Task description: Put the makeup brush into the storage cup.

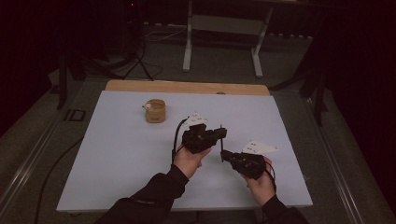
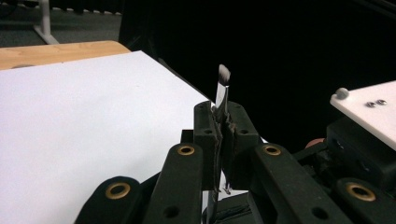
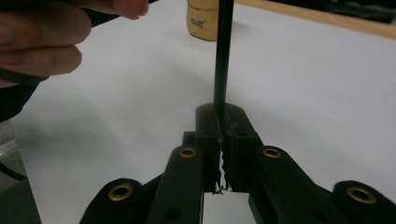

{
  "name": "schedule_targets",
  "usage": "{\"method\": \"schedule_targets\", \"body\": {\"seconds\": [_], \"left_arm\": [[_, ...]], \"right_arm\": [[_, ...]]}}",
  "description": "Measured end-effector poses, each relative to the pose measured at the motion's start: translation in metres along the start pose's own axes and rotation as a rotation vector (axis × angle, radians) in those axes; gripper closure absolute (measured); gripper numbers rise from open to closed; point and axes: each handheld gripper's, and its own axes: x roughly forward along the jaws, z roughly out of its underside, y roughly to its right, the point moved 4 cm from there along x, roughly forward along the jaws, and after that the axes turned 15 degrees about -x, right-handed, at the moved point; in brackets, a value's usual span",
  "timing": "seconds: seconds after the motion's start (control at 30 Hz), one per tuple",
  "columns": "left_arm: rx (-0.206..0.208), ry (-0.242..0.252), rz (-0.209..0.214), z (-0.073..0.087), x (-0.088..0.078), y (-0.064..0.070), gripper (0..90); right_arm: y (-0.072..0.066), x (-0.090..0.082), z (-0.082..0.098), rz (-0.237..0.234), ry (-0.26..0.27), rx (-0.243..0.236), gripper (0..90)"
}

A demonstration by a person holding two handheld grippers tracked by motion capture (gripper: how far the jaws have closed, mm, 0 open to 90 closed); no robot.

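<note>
Left gripper view: slim brush [image 2: 223,91], silver ferrule, grey-white bristle tip

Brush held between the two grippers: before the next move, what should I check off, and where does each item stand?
1. Left gripper shut on the brush: ok, jaws pressed together on the metal part just below the bristles.
2. Right gripper shut on the black handle: ok, the handle rises from between its closed jaws.
3. Bristle tip free: ok, it sticks out above the left jaws, touching nothing.
4. Wooden cup upright on the white board: ok, and apart from both grippers.
5. Brush lifted off the board: cannot tell, though the high view suggests it stands upright between the hands.
6. What the cup holds: cannot tell.
</note>
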Motion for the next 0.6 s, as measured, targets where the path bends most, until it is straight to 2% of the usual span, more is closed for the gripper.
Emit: {"method": "schedule_targets", "body": {"seconds": [0.1,0.17,0.23,0.33,0.43,0.5,0.57,0.6], "left_arm": [[-0.005,0.004,0.005,0.0,0.0,0.001,85.7],[-0.026,0.0,0.03,-0.001,0.0,0.002,85.8],[-0.013,-0.001,0.033,0.0,0.0,0.005,85.8],[0.02,0.0,0.034,0.001,0.001,0.01,85.8],[0.029,-0.004,0.036,0.001,0.002,0.011,85.8],[0.038,-0.005,0.031,0.001,0.002,0.011,85.8],[0.037,-0.002,0.035,0.001,0.001,0.009,85.8],[0.043,0.003,0.03,0.001,0.0,0.009,85.7]], "right_arm": [[0.0,0.0,0.0,-0.012,0.001,0.015,84.7],[0.0,-0.001,0.0,-0.008,0.019,0.003,81.1],[0.001,-0.001,-0.002,-0.003,0.022,-0.003,73.0],[-0.001,-0.001,-0.004,0.013,0.012,-0.011,67.1],[-0.001,0.001,-0.003,0.008,0.006,-0.002,56.6],[-0.001,0.001,-0.003,-0.004,0.005,0.012,45.4],[0.0,0.001,-0.002,0.002,0.011,0.011,40.2],[0.001,0.001,-0.002,0.002,0.014,0.012,33.0]]}}
